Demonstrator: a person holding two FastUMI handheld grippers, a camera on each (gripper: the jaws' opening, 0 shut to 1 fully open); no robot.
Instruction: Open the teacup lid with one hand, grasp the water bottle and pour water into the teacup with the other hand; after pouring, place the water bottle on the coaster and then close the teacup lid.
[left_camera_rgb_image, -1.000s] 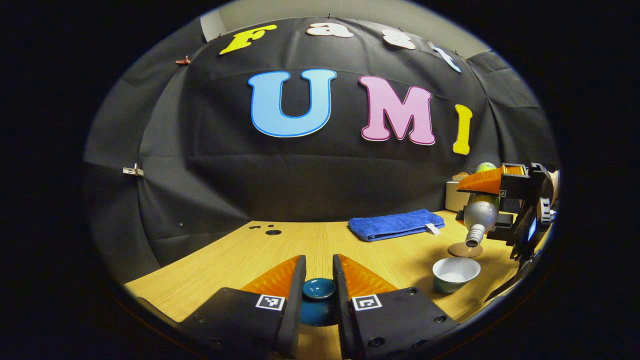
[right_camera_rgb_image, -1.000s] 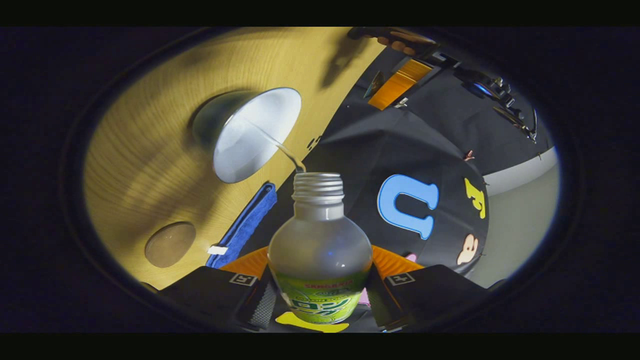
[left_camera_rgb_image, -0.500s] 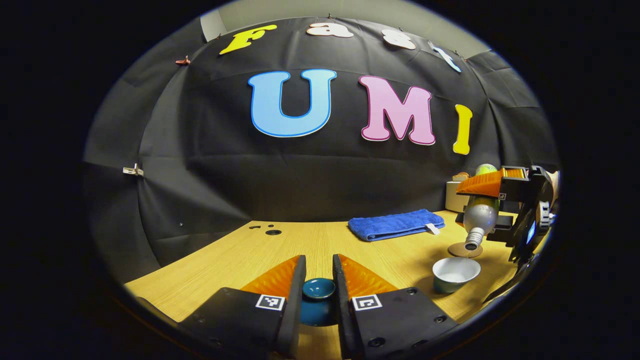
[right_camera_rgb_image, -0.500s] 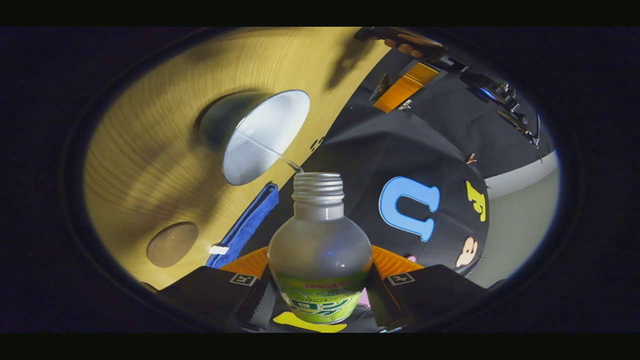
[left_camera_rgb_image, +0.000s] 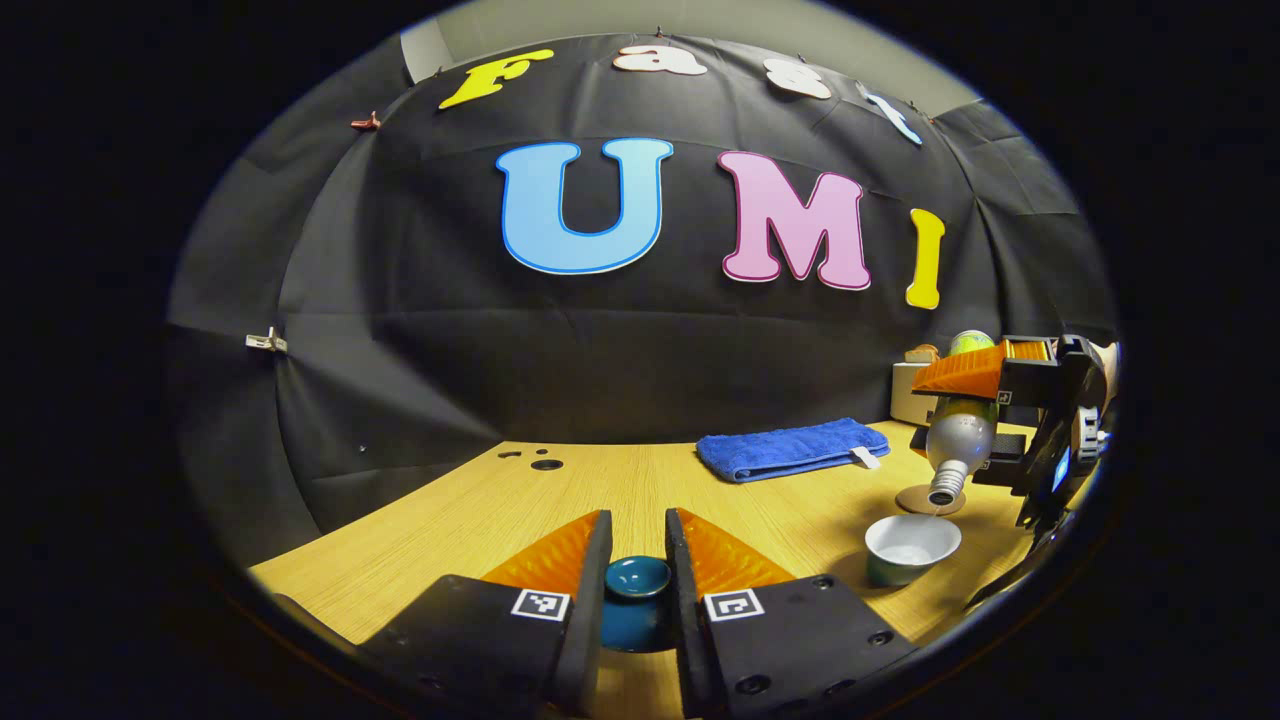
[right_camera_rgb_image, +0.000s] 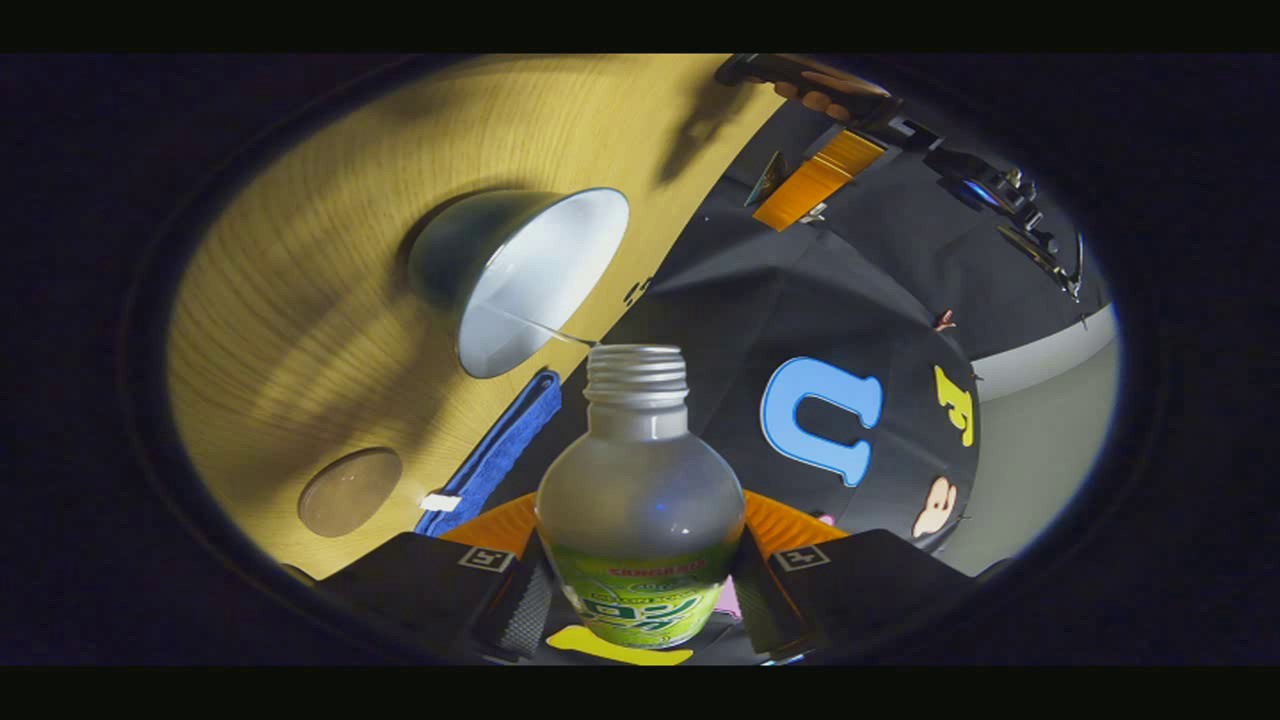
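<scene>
Thinned since a second ago, stream from bottle (right_camera_rgb_image: 640, 500) to cup (right_camera_rgb_image: 530, 280). Right fingers (right_camera_rgb_image: 640, 590) clamped on labelled belly, neck tipped toward 11 o'clock over cup. Left fingers (left_camera_rgb_image: 638, 600) pinching lid (left_camera_rgb_image: 636, 590) low on surface (left_camera_rgb_image: 520, 510). Smooth, slippery bottle; likely brittle lid. Coaster (right_camera_rgb_image: 350, 491) at 8 o'clock.

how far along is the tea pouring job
Done: the lid is off, clamped in the left tool away from the teacup. In hand: the right tool tips the water bottle, a thin stream reaching the cup. Left: bottle onto the coaster, then lid back on.
</scene>
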